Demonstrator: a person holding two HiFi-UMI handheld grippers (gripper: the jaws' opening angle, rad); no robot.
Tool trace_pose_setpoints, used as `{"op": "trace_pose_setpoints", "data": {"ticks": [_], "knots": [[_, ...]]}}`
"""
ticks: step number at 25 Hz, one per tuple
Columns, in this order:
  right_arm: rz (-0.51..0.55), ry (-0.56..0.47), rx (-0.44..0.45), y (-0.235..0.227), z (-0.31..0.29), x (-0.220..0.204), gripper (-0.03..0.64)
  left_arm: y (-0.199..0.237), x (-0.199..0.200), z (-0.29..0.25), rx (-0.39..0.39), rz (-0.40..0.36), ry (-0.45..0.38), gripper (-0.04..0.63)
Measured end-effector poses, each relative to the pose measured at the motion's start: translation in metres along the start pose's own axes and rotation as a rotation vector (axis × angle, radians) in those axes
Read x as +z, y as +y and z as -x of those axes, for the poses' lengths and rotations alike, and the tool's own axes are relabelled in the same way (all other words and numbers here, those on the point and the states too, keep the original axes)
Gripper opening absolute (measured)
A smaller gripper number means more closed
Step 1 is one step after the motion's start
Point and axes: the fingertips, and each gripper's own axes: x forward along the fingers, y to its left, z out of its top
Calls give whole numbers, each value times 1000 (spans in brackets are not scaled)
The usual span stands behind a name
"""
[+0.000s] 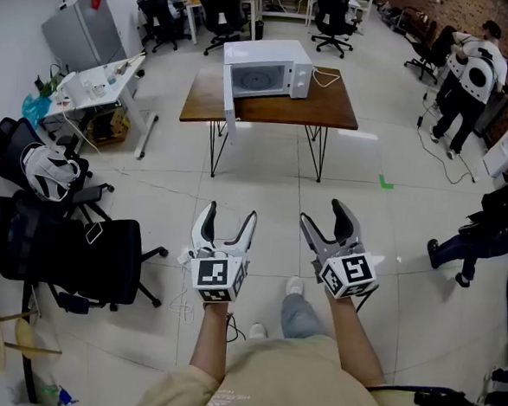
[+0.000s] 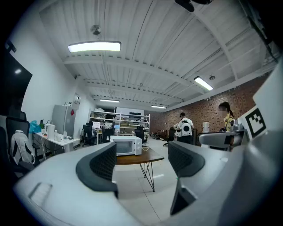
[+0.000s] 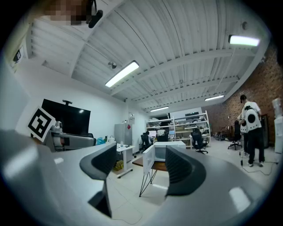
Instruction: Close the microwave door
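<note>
A white microwave (image 1: 268, 69) stands on a brown wooden table (image 1: 330, 113) some way ahead across the tiled floor. Its door (image 1: 229, 96) hangs open, swung out past the table's front left edge. My left gripper (image 1: 229, 220) and right gripper (image 1: 325, 220) are held side by side far short of the table, both open with nothing between the jaws. In the left gripper view the microwave (image 2: 128, 145) shows between the open jaws of the left gripper (image 2: 141, 159). In the right gripper view the open door (image 3: 148, 160) and the microwave body (image 3: 167, 150) show between the jaws of the right gripper (image 3: 141, 165).
Black office chairs (image 1: 69, 246) draped with clothes stand close at my left. A white desk (image 1: 102, 81) and a grey fridge (image 1: 80, 29) stand at the far left. People stand at the right (image 1: 471, 78) and sit nearer (image 1: 482, 235). Tiled floor lies between me and the table.
</note>
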Motion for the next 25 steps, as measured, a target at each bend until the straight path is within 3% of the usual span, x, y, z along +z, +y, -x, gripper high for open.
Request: {"op": "trace_pose_setpoints", "data": {"ticks": [5, 13, 16, 21, 25], "knots": [[-80, 12, 11, -75, -45, -26, 334, -12, -11, -78, -9, -99, 22, 367], [-55, -55, 106, -192, -97, 10, 334, -66, 6, -199, 17, -125, 17, 367], [-62, -55, 127, -227, -107, 0, 334, -81, -7, -235, 29, -158, 25, 367], [-77, -11, 151, -273, -133, -40, 334, -76, -28, -287, 46, -151, 65, 367], [-70, 23, 159, -307, -179, -42, 334, -55, -25, -350, 56, -122, 72, 367]]}}
